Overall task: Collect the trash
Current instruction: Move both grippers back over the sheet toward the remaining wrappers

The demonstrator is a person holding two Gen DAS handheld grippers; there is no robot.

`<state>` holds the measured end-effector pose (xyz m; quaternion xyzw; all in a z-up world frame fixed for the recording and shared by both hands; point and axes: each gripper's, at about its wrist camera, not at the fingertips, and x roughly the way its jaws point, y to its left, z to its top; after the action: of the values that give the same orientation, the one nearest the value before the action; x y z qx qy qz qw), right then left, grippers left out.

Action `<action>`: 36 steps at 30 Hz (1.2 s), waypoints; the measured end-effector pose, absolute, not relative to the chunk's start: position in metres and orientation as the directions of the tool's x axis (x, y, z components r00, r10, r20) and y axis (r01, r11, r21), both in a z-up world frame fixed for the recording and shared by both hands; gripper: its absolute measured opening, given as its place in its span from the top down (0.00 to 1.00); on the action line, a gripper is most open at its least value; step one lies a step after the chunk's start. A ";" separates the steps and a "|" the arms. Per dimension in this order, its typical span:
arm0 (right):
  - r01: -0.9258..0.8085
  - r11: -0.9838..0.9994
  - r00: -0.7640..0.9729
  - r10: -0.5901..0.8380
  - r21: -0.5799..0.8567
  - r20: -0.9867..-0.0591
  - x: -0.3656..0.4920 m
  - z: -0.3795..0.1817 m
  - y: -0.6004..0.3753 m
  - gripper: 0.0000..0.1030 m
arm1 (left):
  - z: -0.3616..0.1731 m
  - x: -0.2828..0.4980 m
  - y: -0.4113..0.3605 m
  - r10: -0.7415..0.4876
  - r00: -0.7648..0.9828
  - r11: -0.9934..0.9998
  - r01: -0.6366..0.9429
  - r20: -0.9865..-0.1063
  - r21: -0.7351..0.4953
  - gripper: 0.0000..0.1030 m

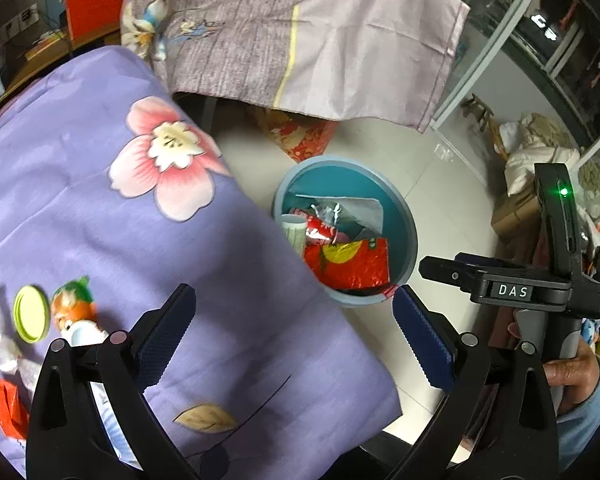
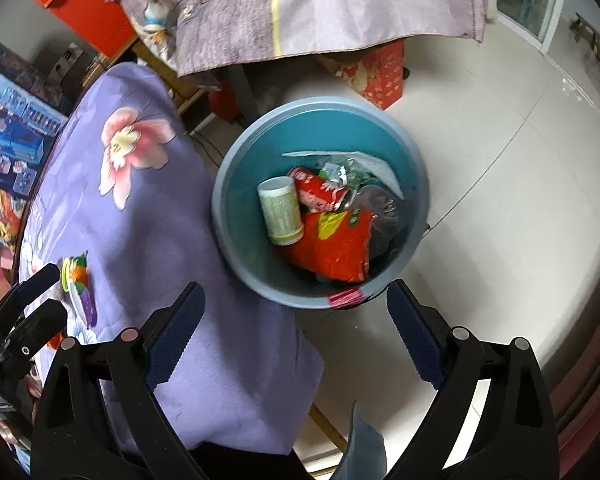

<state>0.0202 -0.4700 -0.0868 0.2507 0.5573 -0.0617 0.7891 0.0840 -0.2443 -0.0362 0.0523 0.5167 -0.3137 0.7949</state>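
Off the tabletop's (image 1: pixel 236 264) edge stood the bin (image 2: pixel 413 184), part-filled. Near the tabletop's opposite edge lay a green lid (image 1: pixel 30 313), a toy-like wrapper (image 1: pixel 74 310), red paper (image 1: pixel 4 404). Your left hand-held gripper (image 1: pixel 294 340) and right hand-held gripper (image 2: pixel 296 338) gaped empty; you would best approach low, pinching one piece.

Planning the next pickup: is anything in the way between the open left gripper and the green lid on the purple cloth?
Nothing visible blocks it. The left gripper is open and empty, and the green lid lies exposed on the purple cloth, with an orange wrapper right beside it.
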 end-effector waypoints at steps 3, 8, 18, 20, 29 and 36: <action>0.353 0.879 0.373 0.182 0.320 -0.910 0.022 -0.083 -0.454 0.14 | -0.037 0.083 -0.225 -0.450 0.272 0.806 0.534 -0.851 -0.256 0.04; 0.331 0.886 0.365 0.197 0.324 -0.910 0.029 -0.081 -0.426 0.14 | -0.041 0.080 -0.190 -0.457 0.277 0.806 0.532 -0.845 -0.261 0.04; 0.260 0.912 0.368 0.209 0.317 -0.906 0.050 -0.069 -0.363 0.14 | -0.027 0.068 -0.116 -0.430 0.362 0.834 0.509 -0.827 -0.211 0.04; 0.247 0.922 0.362 0.199 0.300 -0.910 0.054 -0.065 -0.350 0.14 | -0.028 0.068 -0.103 -0.406 0.377 0.851 0.488 -0.832 -0.194 0.04; 0.216 0.937 0.331 0.195 0.276 -0.923 0.062 -0.062 -0.307 0.14 | -0.036 0.070 -0.038 -0.346 0.416 0.908 0.374 -0.841 -0.189 0.04; 0.210 0.931 0.278 0.238 0.300 -0.931 0.067 -0.076 -0.277 0.14 | -0.044 0.069 0.017 -0.316 0.433 0.937 0.285 -0.844 -0.204 0.04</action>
<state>0.0674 -0.2767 -0.0758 0.1861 0.6009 0.0090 0.7773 0.0694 0.0171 -0.0441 -0.0151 0.5022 -0.1775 0.8462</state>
